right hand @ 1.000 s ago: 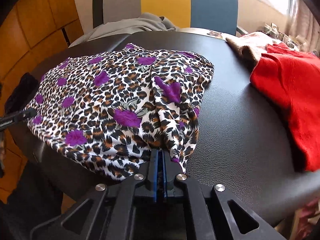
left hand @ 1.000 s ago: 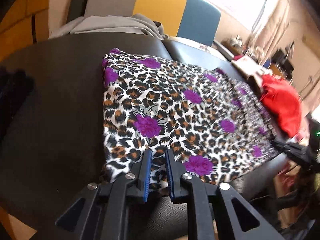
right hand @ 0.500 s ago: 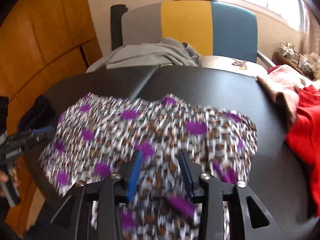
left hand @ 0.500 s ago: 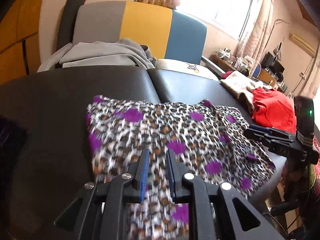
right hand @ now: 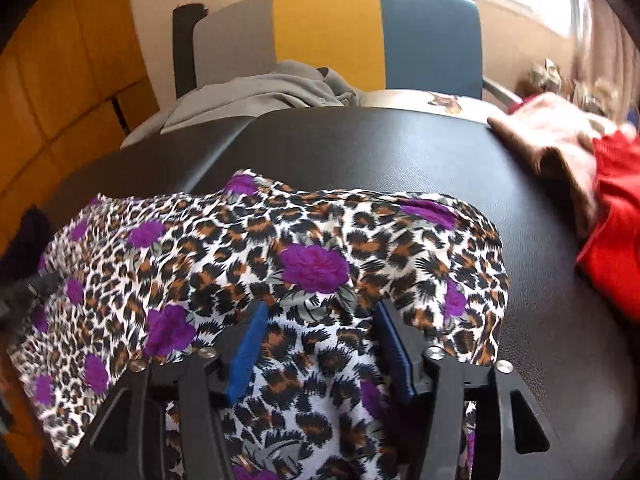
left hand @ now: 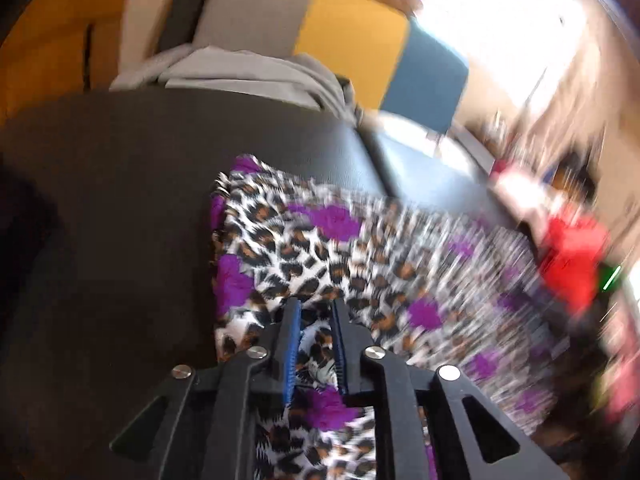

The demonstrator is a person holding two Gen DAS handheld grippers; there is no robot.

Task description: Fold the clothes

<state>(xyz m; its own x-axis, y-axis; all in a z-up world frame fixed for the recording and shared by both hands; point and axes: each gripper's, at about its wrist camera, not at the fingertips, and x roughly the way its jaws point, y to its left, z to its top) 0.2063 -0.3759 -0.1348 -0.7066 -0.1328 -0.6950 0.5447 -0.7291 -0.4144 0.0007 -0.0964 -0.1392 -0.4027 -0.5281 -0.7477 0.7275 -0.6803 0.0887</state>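
leopard-print garment (right hand: 280, 248) under opening right gripper (right hand: 320, 312) (unpinched)

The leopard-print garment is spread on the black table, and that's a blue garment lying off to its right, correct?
Not quite: the garment to the right is red, not blue, as the right wrist view shows. The blue you may mean is a chair panel behind. The rest holds: the leopard-print garment is spread on the black table.
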